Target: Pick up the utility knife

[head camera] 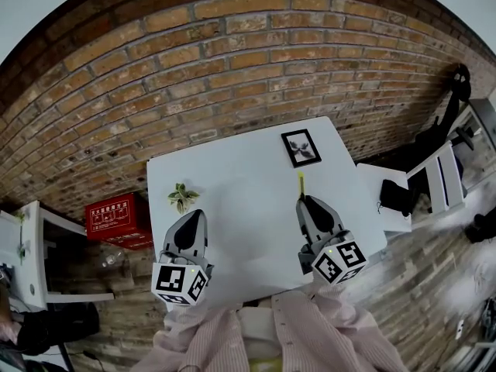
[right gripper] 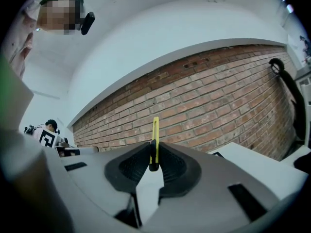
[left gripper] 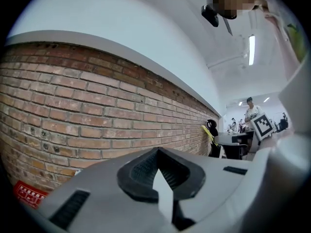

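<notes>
Right gripper [right gripper: 153,152]: you are clamping its two dark pads on the utility knife [right gripper: 155,132], gripping it near its black end while the yellow body is sticking out past the jaw tips.
Utility knife: it is riding in your right gripper over the right half of the white table [head camera: 248,208], with its yellow tip pointing toward the table's far edge.
Left gripper [left gripper: 156,153]: you are holding its jaws together at the tips with nothing between them, and it is hovering over the table's left half, close to the near edge.
Picture frame [head camera: 301,147]: it is lying flat near the table's far right corner, with a black border and a pale middle. It is lying a little beyond the knife's tip and is not touching it.
Plant [head camera: 183,197]: a small green sprig is sitting on the table's left side, just beyond the left gripper.
Red box [head camera: 118,218]: it is sitting low beside the table's left edge.
Brick wall [head camera: 232,60]: it is running along behind the table's far edge.
Side table [head camera: 385,196]: a smaller white top is standing just off the table's right edge, with something dark resting at its outer side.
Sleeves [head camera: 310,332]: your striped sleeves are showing below the table's near edge, behind both grippers.
</notes>
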The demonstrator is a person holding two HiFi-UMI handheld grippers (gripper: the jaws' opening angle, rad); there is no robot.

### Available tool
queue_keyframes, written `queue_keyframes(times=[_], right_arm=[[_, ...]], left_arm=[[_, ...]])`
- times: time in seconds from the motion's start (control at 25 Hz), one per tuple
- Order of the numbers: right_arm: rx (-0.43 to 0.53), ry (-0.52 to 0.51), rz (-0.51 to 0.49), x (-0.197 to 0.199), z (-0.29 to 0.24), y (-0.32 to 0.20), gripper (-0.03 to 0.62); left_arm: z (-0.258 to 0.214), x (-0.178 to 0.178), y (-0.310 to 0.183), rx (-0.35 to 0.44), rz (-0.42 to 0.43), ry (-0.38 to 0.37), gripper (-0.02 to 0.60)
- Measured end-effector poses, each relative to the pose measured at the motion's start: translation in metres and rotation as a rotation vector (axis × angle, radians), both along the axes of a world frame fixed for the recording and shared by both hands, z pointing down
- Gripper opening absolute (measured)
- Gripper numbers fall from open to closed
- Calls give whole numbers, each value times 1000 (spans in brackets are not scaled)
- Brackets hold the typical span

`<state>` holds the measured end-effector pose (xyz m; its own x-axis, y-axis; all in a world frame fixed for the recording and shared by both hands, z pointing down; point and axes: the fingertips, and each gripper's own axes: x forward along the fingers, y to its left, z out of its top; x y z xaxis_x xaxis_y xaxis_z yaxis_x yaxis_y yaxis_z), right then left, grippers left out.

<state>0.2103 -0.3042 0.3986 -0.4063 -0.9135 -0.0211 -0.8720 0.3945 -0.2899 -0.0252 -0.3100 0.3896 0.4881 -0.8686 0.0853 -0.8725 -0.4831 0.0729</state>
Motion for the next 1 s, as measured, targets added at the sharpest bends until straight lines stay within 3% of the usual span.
queue_keyframes(times=[0.6,1.0], right_arm=[[114,12,61,32,-48,21,58],[119,29,64,36,-46,24,57]], left_arm=[[-38,-14,8,82,-38,-6,-8],[-35,-14,12,67,-54,-19,-9]])
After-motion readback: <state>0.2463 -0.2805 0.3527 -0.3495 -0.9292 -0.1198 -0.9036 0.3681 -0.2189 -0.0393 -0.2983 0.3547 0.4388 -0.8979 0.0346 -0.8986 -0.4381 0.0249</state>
